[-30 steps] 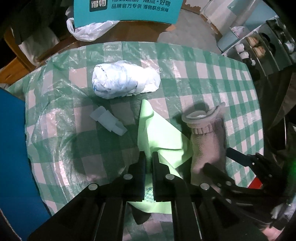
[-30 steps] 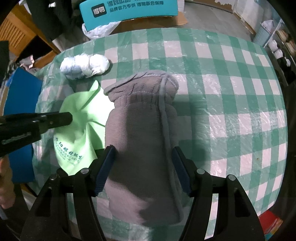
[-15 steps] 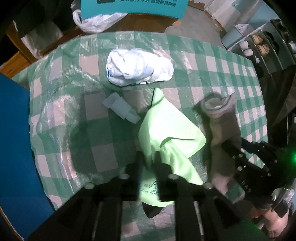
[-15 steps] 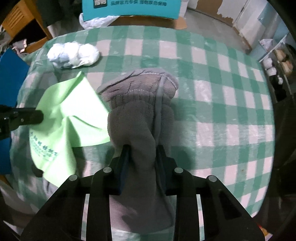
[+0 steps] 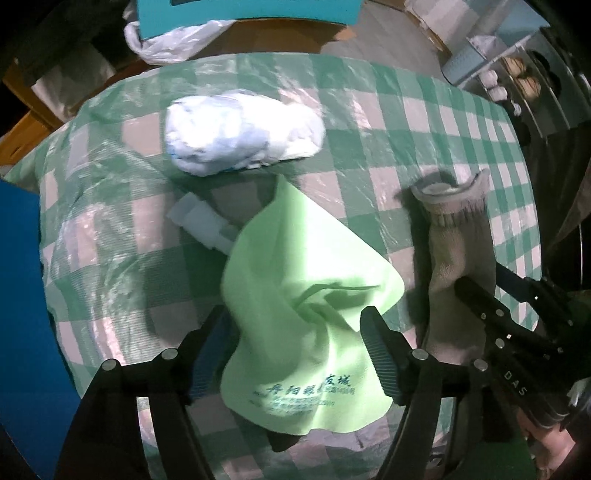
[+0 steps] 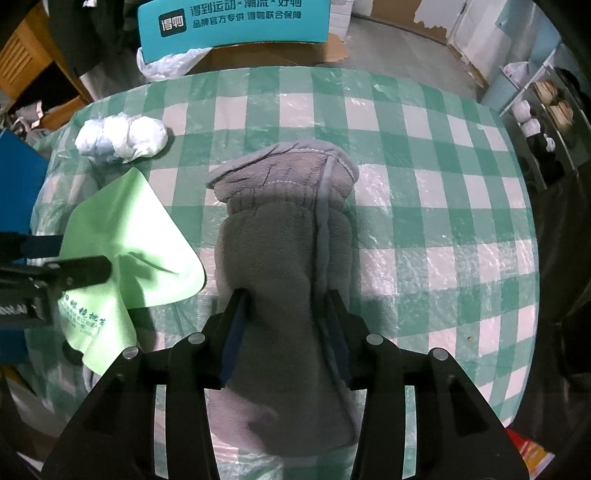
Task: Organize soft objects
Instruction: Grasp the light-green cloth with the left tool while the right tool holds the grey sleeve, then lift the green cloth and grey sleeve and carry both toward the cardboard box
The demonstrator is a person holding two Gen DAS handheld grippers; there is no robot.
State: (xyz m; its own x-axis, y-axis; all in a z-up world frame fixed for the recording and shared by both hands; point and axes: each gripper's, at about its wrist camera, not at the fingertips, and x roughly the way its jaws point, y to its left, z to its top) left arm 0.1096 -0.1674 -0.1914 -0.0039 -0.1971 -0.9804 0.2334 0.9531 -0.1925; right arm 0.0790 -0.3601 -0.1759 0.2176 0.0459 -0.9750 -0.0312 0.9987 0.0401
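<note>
Since a moment ago our left gripper (image 5: 295, 328) has opened, its fingers now wide apart astride the green cloth (image 5: 306, 314) on the worktop (image 6: 424, 221). Our right gripper (image 6: 286, 306) pinches the grey sock (image 6: 284, 240), lying lengthwise straight ahead.

Tabletop (image 6: 424, 229) green-and-white check; grey sock (image 6: 284, 236) centre frame; light green cloth (image 6: 125, 229) with dark print, left; white-blue bundle (image 6: 122, 136) upper left; teal sign (image 6: 232, 22) top

A home: checked tablecloth (image 6: 424, 206), shoe rack (image 6: 546, 122), cardboard box (image 6: 236, 33).
</note>
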